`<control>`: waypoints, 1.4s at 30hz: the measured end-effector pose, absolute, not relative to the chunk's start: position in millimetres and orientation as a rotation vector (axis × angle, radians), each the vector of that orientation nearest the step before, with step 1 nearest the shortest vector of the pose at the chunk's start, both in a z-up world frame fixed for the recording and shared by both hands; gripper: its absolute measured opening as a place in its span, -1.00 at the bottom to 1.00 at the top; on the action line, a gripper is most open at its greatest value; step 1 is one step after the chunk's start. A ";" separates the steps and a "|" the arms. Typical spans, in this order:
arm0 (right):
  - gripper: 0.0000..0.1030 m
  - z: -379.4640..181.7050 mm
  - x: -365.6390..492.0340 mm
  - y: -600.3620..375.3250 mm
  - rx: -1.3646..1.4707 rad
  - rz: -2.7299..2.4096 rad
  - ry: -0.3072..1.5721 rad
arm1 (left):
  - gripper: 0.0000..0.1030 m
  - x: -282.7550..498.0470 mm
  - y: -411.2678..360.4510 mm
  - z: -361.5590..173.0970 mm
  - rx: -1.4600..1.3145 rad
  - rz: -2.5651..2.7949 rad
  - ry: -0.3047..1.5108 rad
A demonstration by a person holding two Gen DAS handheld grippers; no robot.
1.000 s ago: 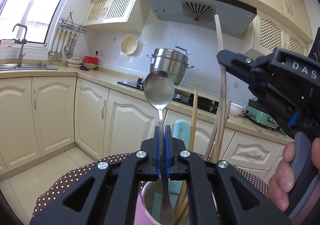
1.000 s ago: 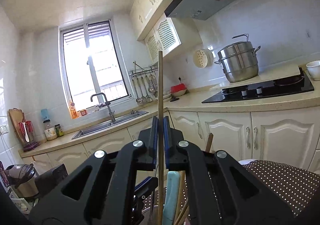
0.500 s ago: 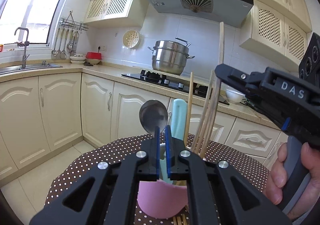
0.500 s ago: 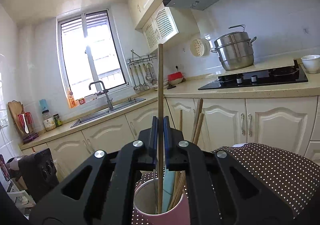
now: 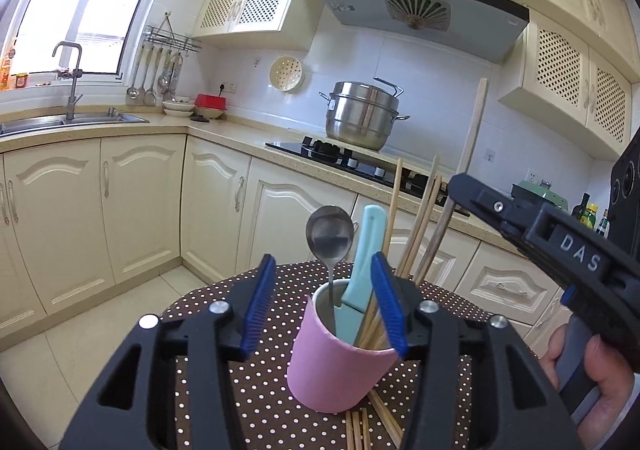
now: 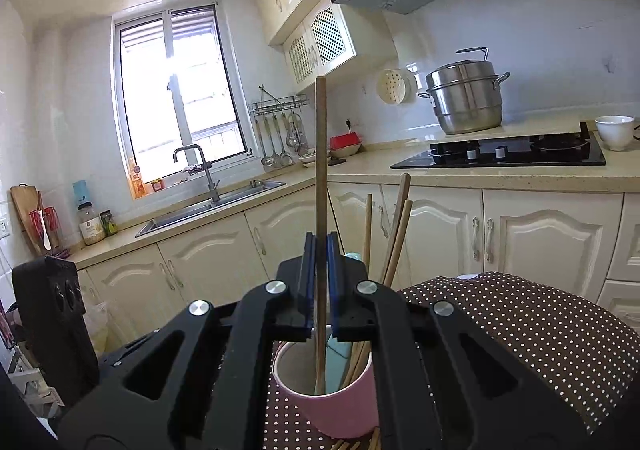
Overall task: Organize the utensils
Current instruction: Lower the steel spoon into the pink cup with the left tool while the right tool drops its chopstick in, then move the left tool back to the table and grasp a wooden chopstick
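A pink cup stands on a dotted brown tablecloth. In it are a metal spoon, a light blue utensil and several wooden chopsticks. My left gripper is open and empty, its blue pads on either side of the cup's rim. My right gripper is shut on a single wooden chopstick, held upright with its lower end inside the pink cup. The right gripper also shows in the left wrist view.
More chopsticks lie on the cloth beside the cup's base. Behind are cream kitchen cabinets, a hob with a steel steamer pot, a sink under the window and hanging ladles.
My left gripper lowered the spoon into the cup, opened and let it go, then drew back. My right gripper lowered its chopstick into the cup and still holds it.
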State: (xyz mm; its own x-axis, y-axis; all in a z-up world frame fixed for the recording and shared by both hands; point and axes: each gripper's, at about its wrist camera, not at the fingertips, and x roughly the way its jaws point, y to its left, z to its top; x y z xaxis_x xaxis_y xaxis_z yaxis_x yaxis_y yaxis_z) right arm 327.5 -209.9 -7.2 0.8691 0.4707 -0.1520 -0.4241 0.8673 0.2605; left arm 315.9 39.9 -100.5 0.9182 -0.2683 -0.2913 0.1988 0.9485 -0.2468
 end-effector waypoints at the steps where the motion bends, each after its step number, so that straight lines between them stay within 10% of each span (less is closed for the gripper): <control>1: -0.88 -7.7 326.6 -208.5 0.219 0.471 0.219 | 0.01 313.7 40.9 -99.2 -0.218 -0.246 0.328; 10: -0.84 -14.6 317.9 -199.7 0.201 0.461 0.269 | 0.17 299.7 47.9 -89.5 -0.222 -0.239 0.345; 14: -0.14 -16.9 312.0 -204.0 0.228 0.462 0.282 | 0.22 292.4 50.4 -86.6 -0.226 -0.233 0.348; 29: 0.11 -7.9 278.4 -228.4 0.230 0.412 0.266 | 0.24 263.6 50.9 -79.5 -0.208 -0.270 0.386; 42: 0.25 -47.9 257.5 -257.1 0.217 0.377 0.434 | 0.24 260.1 29.1 -152.8 0.057 -0.288 0.862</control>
State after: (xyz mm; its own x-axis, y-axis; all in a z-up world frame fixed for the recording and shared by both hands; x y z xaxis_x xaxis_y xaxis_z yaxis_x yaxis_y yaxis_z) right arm 257.5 -257.1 -47.9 0.8402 0.3990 -0.3672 -0.3078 0.9084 0.2829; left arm 260.1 29.1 -152.8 0.6145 -0.2270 -0.7556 0.2732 0.9597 -0.0662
